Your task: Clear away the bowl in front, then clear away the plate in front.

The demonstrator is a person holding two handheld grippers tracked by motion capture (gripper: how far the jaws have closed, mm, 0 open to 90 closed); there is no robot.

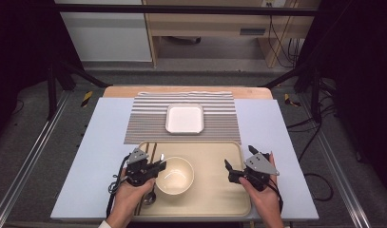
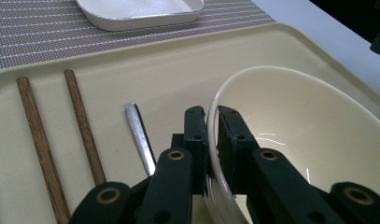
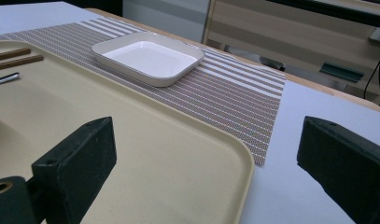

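Note:
A cream bowl (image 1: 175,175) sits on the left half of the beige tray (image 1: 215,156). My left gripper (image 1: 159,166) is shut on the bowl's left rim; the left gripper view shows the rim (image 2: 213,122) pinched between the two black jaws of the left gripper (image 2: 213,128). Beside it lie a metal spoon (image 2: 141,137) and two wooden chopsticks (image 2: 84,126). My right gripper (image 1: 238,164) hovers open over the tray's right edge, its jaws wide apart in the right gripper view with nothing between them. A white square dish (image 1: 184,118) rests on the striped placemat (image 1: 148,118).
The tray lies on a pale blue sheet (image 1: 272,137) over the wooden table. The placemat (image 3: 234,98) and dish (image 3: 148,58) are beyond the tray. Black frame legs and cables stand on the floor at either side of the table.

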